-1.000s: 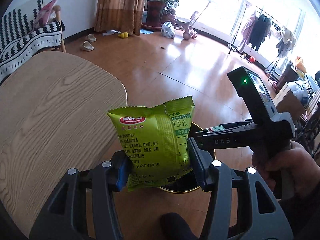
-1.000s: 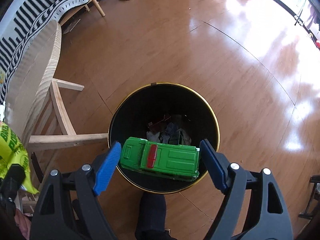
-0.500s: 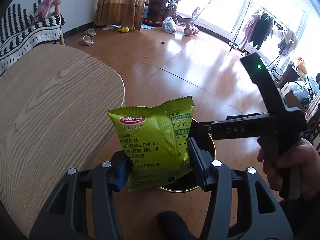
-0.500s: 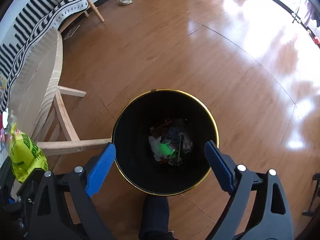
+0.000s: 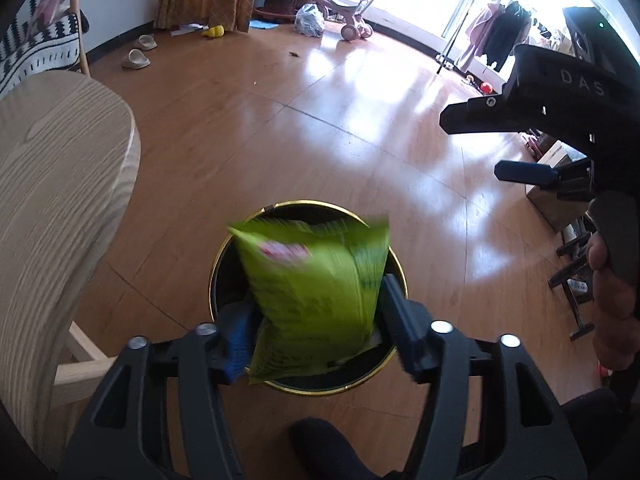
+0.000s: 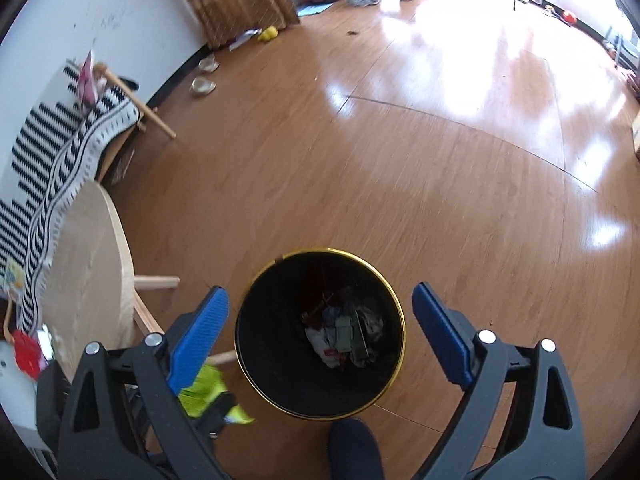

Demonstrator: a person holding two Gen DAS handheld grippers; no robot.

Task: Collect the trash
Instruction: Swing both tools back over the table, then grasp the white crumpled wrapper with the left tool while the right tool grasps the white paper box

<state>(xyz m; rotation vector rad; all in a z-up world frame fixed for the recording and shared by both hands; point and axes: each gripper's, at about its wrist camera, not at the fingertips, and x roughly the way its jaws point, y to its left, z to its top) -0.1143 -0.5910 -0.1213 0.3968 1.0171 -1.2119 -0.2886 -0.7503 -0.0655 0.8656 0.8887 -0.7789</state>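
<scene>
My left gripper point(image 5: 316, 316) is shut on a green snack bag point(image 5: 316, 284) and holds it over the black, gold-rimmed trash bin point(image 5: 218, 256) on the floor. The bag is blurred by motion. In the right wrist view the bin point(image 6: 256, 360) sits between the fingers of my right gripper point(image 6: 320, 328), which is open and empty above it. Crumpled trash and the green toy car point(image 6: 344, 332) lie at the bin's bottom. The bag point(image 6: 204, 392) and the left gripper show at the lower left. The right gripper point(image 5: 528, 172) also shows at the right of the left wrist view.
A round wooden table point(image 5: 48, 184) stands left of the bin, with its legs point(image 6: 156, 282) close to the bin's side. A striped-cushion chair point(image 6: 80, 128) stands beyond it. My shoe point(image 6: 352, 448) is just in front of the bin. Wooden floor point(image 6: 440, 160) stretches behind.
My right gripper let the green toy car drop into the bin and lifted away, open. My left gripper swung from over the table to above the bin with the snack bag.
</scene>
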